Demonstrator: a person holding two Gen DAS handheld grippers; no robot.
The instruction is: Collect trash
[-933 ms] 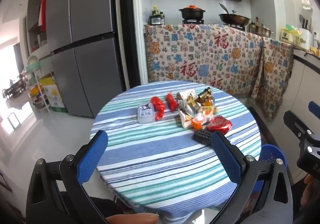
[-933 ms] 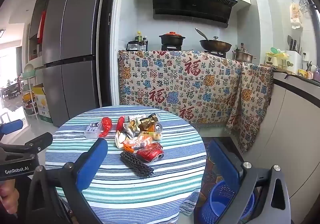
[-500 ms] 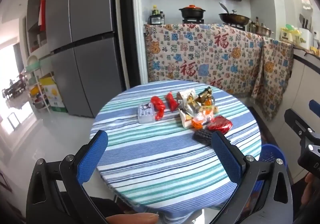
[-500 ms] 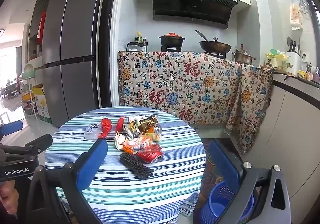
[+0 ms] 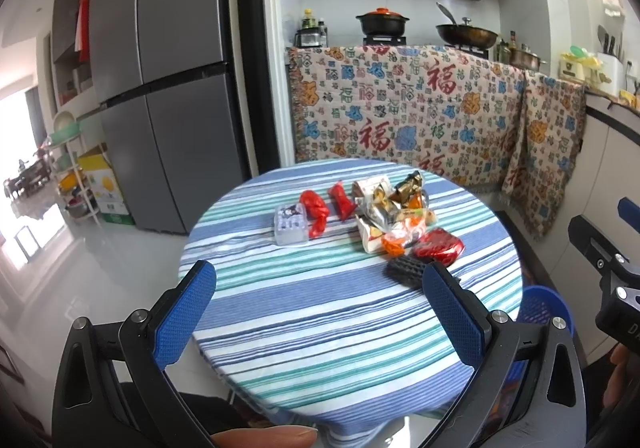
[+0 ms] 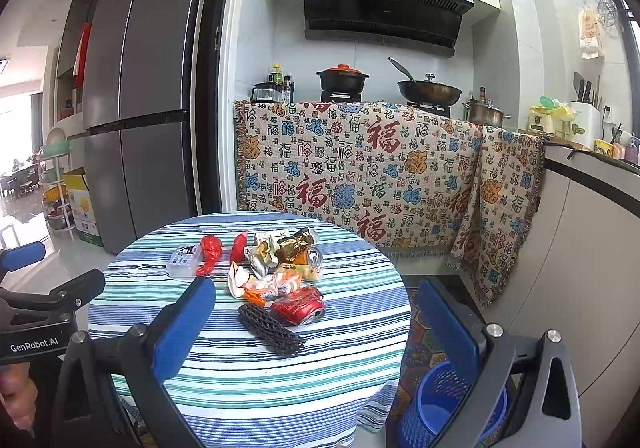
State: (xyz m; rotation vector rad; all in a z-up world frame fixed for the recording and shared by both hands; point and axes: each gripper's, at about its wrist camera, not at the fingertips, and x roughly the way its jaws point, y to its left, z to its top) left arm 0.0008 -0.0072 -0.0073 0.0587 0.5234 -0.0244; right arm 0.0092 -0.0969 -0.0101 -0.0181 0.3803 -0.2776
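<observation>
Left hand-held gripper (image 5: 320,304): blue-padded fingers spread wide apart, nothing between them, held above the near edge of the round bench (image 5: 320,328) with its striped cloth. Right hand-held gripper (image 6: 316,324): fingers likewise wide apart and empty, held off the bench's near right edge. In the left wrist view, the trash lies in a cluster at 12 to 1 o'clock from the left hand-held gripper, on the far half of the bench. A clear plastic box (image 5: 291,224) sits at the cluster's left end, touching a red wrapper (image 5: 316,209); a second red wrapper (image 5: 341,199) lies just beside it. To the right is a heap of foil and paper wrappers (image 5: 394,207), with a crushed red can (image 5: 438,244) at its near right edge and a black mesh strip (image 5: 405,270) touching the can on the near side. A blue basket (image 6: 440,400) stands on the floor at 4 o'clock from the bench, beside it, partly hidden by the right finger in the right wrist view.
</observation>
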